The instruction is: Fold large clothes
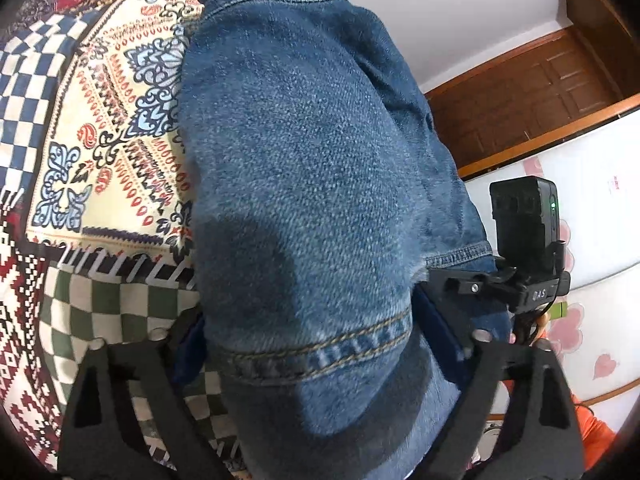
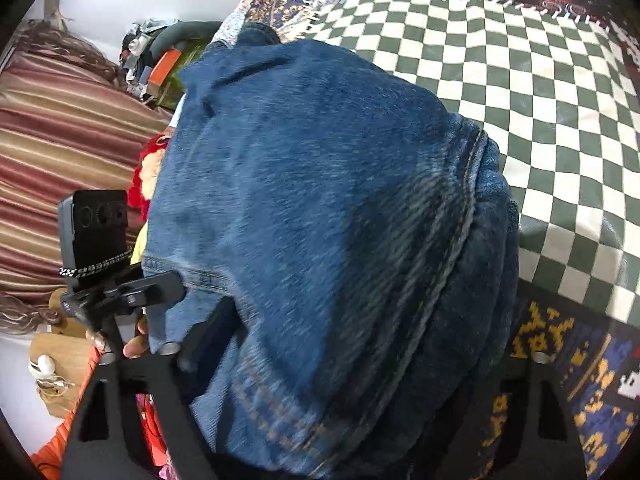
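Note:
A blue denim garment point(image 1: 312, 160) lies bunched on the patterned bed cover point(image 1: 100, 160) and fills the middle of both views. In the left wrist view a stitched seam of it crosses between the jaws of my left gripper point(image 1: 316, 332), which stand wide apart around the bundle. My right gripper point(image 2: 348, 356) straddles another thick fold of the same denim point(image 2: 320, 200), jaws also wide. The cloth fills both gaps; I see no pad squeezing it. The two grippers sit close side by side, and each view shows the other's camera block point(image 1: 524, 224) point(image 2: 96, 232).
The green-and-white checked patch of the bed cover point(image 2: 520, 80) stretches away to the right. A brown wooden door point(image 1: 520, 100) and a white flowered sheet point(image 1: 592, 208) lie beyond. Striped fabric point(image 2: 60, 140) and small clutter point(image 2: 156, 64) are at the left. An orange sleeve point(image 1: 596, 432) shows.

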The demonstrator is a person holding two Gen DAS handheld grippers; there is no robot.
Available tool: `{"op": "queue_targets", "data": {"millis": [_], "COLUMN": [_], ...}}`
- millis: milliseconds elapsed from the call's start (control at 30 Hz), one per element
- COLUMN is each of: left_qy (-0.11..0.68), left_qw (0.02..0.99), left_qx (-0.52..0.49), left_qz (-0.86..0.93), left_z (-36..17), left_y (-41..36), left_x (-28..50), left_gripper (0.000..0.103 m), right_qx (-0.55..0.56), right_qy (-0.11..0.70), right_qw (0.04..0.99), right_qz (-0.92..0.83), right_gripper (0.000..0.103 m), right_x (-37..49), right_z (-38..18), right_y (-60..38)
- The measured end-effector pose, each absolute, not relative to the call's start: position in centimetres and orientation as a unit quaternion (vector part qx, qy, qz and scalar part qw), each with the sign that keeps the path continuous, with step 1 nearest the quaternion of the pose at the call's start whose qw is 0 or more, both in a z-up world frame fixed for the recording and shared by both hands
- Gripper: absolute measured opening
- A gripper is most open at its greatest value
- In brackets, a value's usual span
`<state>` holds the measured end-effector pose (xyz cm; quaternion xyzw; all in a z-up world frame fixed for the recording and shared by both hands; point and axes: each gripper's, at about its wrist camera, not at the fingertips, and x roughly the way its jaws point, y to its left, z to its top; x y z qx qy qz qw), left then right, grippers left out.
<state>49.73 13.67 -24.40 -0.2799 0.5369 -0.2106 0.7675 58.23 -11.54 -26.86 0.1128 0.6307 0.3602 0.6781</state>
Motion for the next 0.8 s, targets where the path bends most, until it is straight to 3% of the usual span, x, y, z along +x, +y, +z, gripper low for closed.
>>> {"op": "queue_targets", "data": {"millis": [133, 267, 633, 800], "left_qy": [0.534, 0.518, 0.439, 0.427], "left_qw": [0.779, 0.791, 0.848, 0.857], "left_qx": [-0.255, -0.252, -0.238, -0.239], "left_qz": [-0.206, -0.206, -0.178, -0.159], "left_z": [-22.9, -19.8, -9.4, -7.6], "left_y": [13.3, 13.8, 20.1, 23.8], "left_x": [48.4, 47.0, 40.9, 38.0], "left_gripper": [0.069, 0.060, 0.059, 0.059], "right_qx": [0.113, 0.103, 0.079, 0.064], "right_qy": [0.630, 0.617, 0.543, 0.529], "right_qw": [0.683, 0.694, 0.733, 0.734], "right_qz": [0.351, 0.357, 0.403, 0.421], "right_gripper": [0.055, 0.045, 0.042, 0.042], "right_x": [57.4, 56.1, 51.4, 48.9], "right_z": [-24.8, -21.8, -10.8, -8.5], "right_y": [-11.6, -10.8, -4.0, 0.1]}}
